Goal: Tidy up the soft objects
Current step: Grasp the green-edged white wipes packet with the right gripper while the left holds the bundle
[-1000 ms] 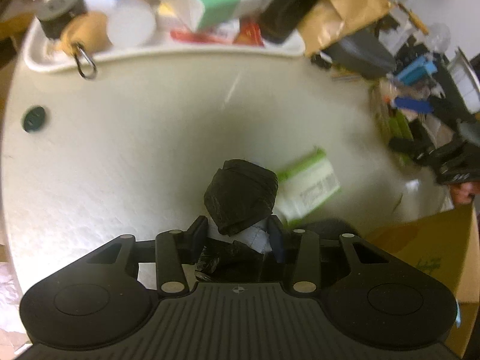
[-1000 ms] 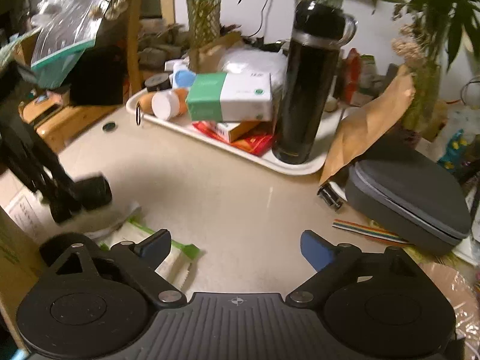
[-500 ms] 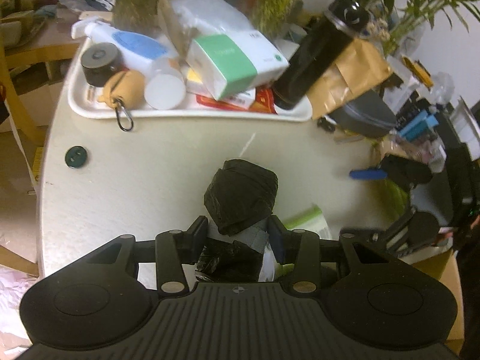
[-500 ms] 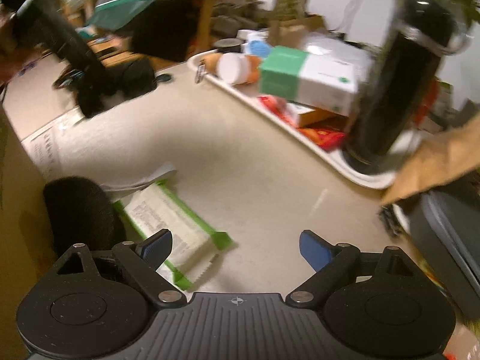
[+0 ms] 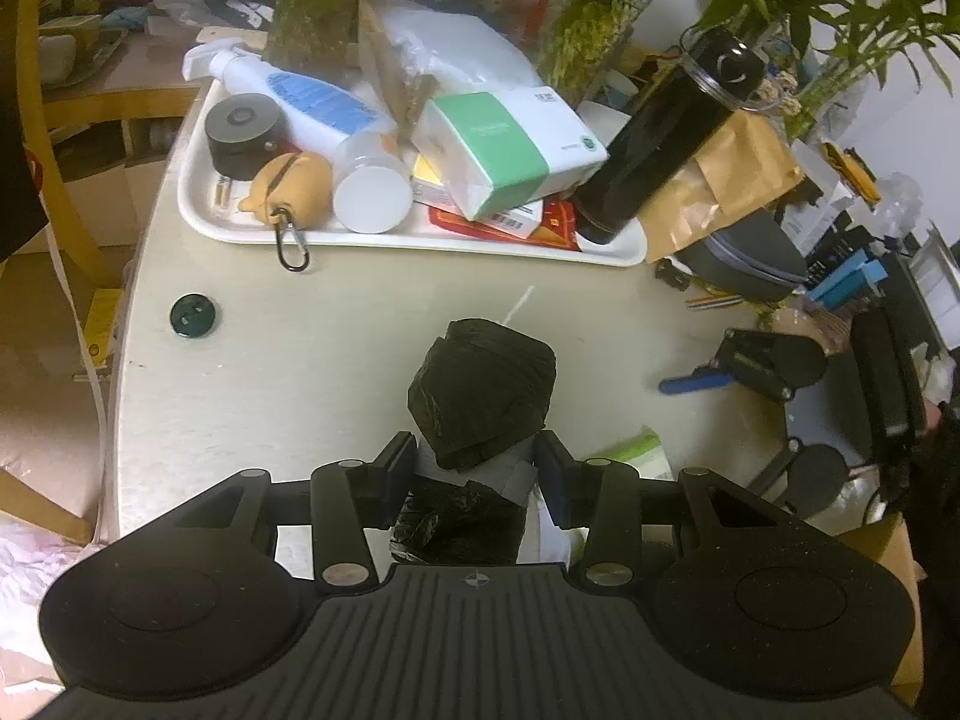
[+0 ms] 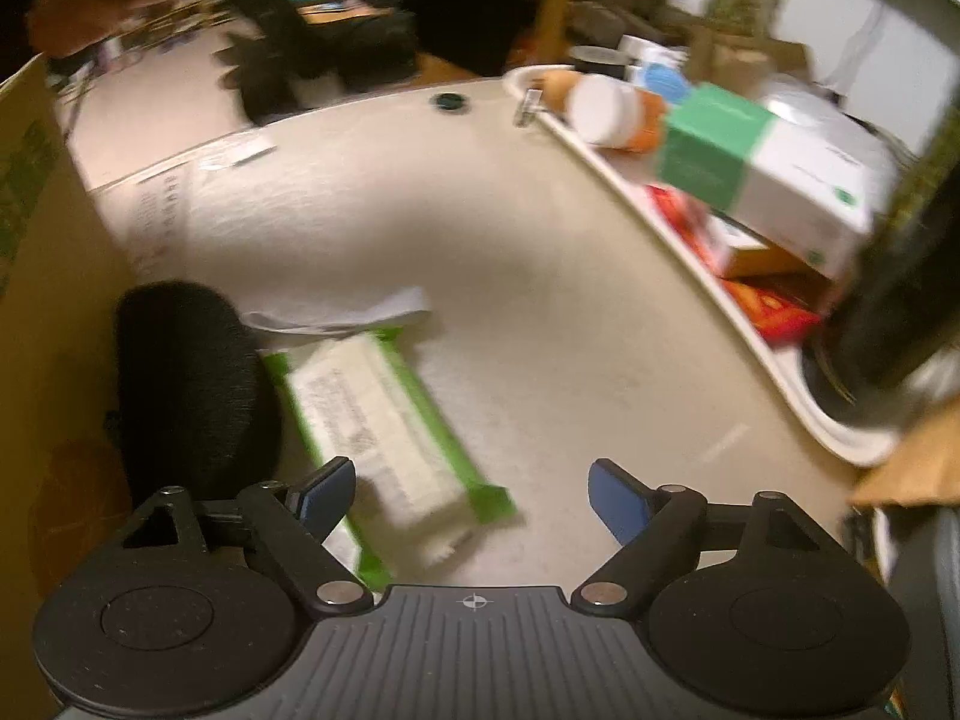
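Clamping a black plastic roll [image 5: 480,390], the left gripper [image 5: 477,468] is hovering above the table [image 5: 312,360], while the right gripper [image 6: 471,495] is gaping wide beside a green wipes pack [image 6: 384,420].

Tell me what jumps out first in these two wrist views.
In the left wrist view, the left gripper is shut on a crumpled black plastic-wrapped bundle, held above the beige table. Behind it, a white tray is crowded with a tall black flask and a green-and-white tissue box. In the blurred right wrist view, the open right gripper hovers by a green-edged wet-wipe pack lying flat on the table.
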Demonstrator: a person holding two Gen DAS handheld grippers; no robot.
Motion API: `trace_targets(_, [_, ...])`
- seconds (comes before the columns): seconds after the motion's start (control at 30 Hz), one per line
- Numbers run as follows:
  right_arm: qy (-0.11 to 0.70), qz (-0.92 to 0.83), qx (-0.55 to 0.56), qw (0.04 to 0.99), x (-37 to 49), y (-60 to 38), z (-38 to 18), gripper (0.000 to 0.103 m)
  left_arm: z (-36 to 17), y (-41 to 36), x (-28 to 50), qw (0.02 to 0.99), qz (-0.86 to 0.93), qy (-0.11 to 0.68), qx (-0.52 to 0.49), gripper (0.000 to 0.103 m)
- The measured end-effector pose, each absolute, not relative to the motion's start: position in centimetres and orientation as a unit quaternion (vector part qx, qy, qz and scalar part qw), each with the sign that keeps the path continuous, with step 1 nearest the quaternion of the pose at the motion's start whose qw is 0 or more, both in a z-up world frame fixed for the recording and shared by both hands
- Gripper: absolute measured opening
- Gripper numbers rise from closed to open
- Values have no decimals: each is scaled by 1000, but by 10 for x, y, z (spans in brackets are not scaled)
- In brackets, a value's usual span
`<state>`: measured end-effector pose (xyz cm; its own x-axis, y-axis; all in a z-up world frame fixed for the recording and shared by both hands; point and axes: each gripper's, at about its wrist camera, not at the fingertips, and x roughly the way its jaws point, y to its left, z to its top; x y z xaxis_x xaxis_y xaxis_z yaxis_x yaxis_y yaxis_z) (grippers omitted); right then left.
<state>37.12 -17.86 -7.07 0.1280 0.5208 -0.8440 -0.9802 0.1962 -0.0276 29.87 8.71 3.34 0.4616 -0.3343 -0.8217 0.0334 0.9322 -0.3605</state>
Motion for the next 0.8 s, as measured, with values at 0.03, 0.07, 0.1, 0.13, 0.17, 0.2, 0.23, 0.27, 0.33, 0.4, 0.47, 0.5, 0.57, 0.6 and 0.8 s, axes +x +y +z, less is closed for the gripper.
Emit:
trace_targets(0.03, [363,559,-318,675,369,-176,-72,86,33,88,299,842,-107,507,-150,42])
trace_targets(0.07, [361,565,-321,668,367,-173,-73,85,34,89,300,842,-106,507,-152,42])
trace_targets(0.1, [361,570,-325,663,366,-170,-75,85,34,89,300,842,-105,507,-153,42])
trace_targets(0.13, [361,574,-329,657,365,-167,-78,84,35,88,300,842,-106,506,-153,42])
trace_targets(0.17, [361,576,-337,651,363,-163,-81,80,35,88,301,842,-107,506,-153,42])
trace_targets(0.2, [363,578,-344,646,361,-160,-85,79,34,87,301,842,-108,507,-153,42])
trace_targets(0.23, [362,583,-341,643,361,-159,-88,79,33,87,302,841,-109,508,-152,42])
trace_targets(0.27, [363,584,-335,644,362,-158,-88,79,33,86,302,841,-109,508,-151,42])
trace_targets(0.33, [370,584,-323,646,364,-156,-89,76,32,85,302,840,-110,510,-148,42])
trace_targets(0.4, [368,578,-310,659,365,-157,-88,60,31,85,302,839,-111,512,-148,42])
trace_targets(0.47, [370,561,-296,679,371,-160,-86,52,30,84,302,839,-111,512,-146,42])
trace_targets(0.5, [381,544,-292,688,375,-160,-85,51,30,83,302,839,-111,513,-145,42])
trace_targets(0.57, [398,524,-281,699,382,-163,-84,51,30,83,302,839,-111,512,-145,42])
trace_targets(0.6, [401,515,-281,704,383,-164,-84,51,30,83,302,840,-112,511,-145,42])
trace_targets(0.8, [411,481,-285,720,385,-176,-80,51,31,81,302,842,-109,509,-140,42])
